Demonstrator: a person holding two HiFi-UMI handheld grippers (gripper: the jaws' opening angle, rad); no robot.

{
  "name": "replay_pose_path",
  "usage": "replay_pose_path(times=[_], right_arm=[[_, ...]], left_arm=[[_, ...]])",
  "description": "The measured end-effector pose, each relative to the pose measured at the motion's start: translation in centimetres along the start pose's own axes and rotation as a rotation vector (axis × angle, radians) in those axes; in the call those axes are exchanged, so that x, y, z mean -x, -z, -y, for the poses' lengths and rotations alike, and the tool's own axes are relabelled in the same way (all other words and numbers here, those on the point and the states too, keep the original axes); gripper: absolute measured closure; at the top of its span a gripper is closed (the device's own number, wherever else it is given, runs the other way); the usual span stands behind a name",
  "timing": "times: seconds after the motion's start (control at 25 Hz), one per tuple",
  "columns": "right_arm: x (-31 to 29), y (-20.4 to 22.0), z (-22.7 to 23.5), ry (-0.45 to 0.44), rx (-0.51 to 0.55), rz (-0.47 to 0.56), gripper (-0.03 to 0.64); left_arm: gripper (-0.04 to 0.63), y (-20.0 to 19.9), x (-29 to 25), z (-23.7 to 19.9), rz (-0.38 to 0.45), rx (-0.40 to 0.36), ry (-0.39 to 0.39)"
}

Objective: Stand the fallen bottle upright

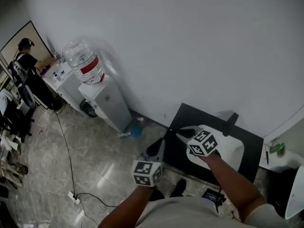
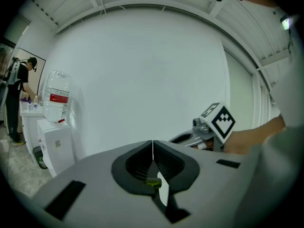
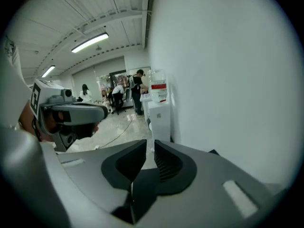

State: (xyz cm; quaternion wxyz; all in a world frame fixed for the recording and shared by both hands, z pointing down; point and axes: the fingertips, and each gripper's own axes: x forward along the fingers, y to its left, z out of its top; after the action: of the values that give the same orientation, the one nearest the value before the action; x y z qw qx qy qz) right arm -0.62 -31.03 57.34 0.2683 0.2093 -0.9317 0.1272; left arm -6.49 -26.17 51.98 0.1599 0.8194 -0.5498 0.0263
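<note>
We see the fallen bottle (image 1: 130,131) lying on its side on the floor (image 1: 95,160), right at the foot of the water dispenser (image 1: 107,103), on the side of it away from the desks and close to the wall (image 1: 190,42). It looks small and clear with some blue on it; details are too small to tell.

Both tools hang in the air, well apart from the bottle and nearer us than the dispenser. The left gripper (image 1: 154,148) has its jaws pressed together with nothing between them. The right gripper (image 1: 186,133) has its jaws a narrow slit apart and is empty too. Neither touches anything.

Our read is that the reach has not got to the bottle yet, so the task is at its start.

Risks from here:
- Neither gap looks wide enough for the bottle's body. Coming down like this would push it, not grip it.
- A round bottle on smooth floor probably rolls if nudged, maybe in under the dispenser or against the wall, where the jaws have little room.
- A grip near one end could let it swing or slip while being tipped up.
- The dispenser stands just beside the bottle, so a wide approach may knock its casing.
</note>
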Motion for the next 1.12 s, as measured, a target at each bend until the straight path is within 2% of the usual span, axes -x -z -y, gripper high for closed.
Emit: replay_pose_path(times=[0.16, 0.28, 0.56, 0.76, 1.12], right_arm=[[-6.2, 2.5, 2.7, -0.106, 0.028, -0.245, 0.538], [-10.4, 5.2, 4.3, -0.148, 0.087, -0.446, 0.510], [-18.3, 11.7, 9.8, -0.128, 0.161, -0.752, 0.506], [-21.8, 16.1, 12.1, -0.153, 0.108, -0.877, 0.506], [-24.1, 18.9, 13.2, -0.196, 0.053, -0.956, 0.492]], left_arm=[[0.586, 0.2, -1.9, -3.1, -0.016, 0.023, -0.025], [0.586, 0.5, -3.2, -4.9, -0.039, 0.028, -0.019], [0.585, 1.1, -6.5, -7.8, -0.099, 0.025, 0.023], [0.585, 1.6, -8.0, -9.7, -0.142, 0.025, 0.039], [0.585, 2.0, -9.8, -12.4, -0.171, 0.043, 0.035]])
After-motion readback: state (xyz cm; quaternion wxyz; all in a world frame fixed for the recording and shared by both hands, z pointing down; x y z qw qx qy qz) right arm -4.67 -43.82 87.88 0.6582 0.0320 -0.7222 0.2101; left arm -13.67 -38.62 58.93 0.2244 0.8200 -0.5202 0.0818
